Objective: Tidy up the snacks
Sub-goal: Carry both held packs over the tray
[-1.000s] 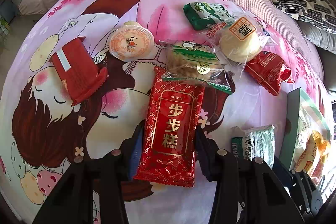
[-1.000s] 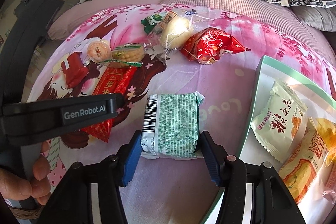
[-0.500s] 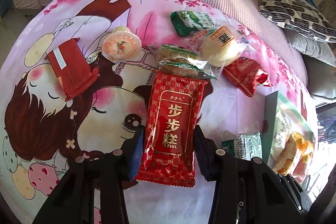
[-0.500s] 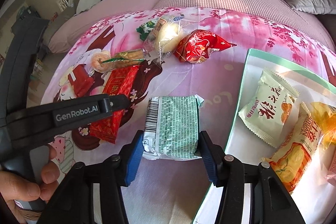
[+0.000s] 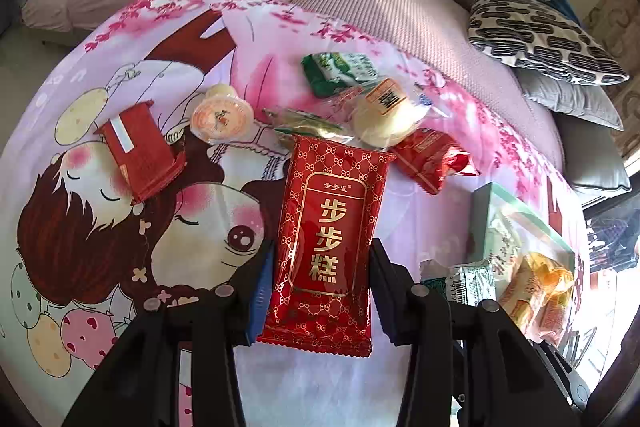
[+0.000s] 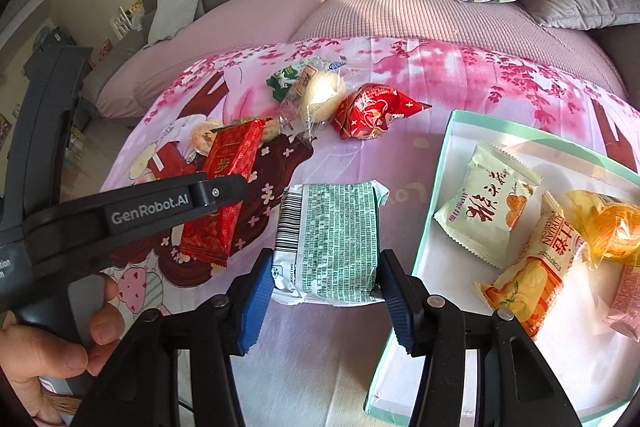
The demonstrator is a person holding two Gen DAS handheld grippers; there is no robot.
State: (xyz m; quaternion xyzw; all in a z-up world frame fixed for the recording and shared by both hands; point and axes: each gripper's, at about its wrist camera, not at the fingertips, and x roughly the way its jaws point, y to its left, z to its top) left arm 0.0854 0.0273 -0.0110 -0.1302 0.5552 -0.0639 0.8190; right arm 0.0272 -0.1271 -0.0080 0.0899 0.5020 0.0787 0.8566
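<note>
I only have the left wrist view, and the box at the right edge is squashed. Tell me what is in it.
Observer: In the right wrist view the mint-rimmed box holds a white packet with red characters, an orange and white packet, a yellow wrapped snack and a pink packet cut by the frame.
Operator: Report the right gripper.
Observer: The right gripper is shut on the green and silver packet, barcode side up.
Operator: Say whether my red packet is clear of the cloth.
Observer: Yes. From the side, the long red packet hangs from the left gripper above the pink cartoon cloth.
</note>
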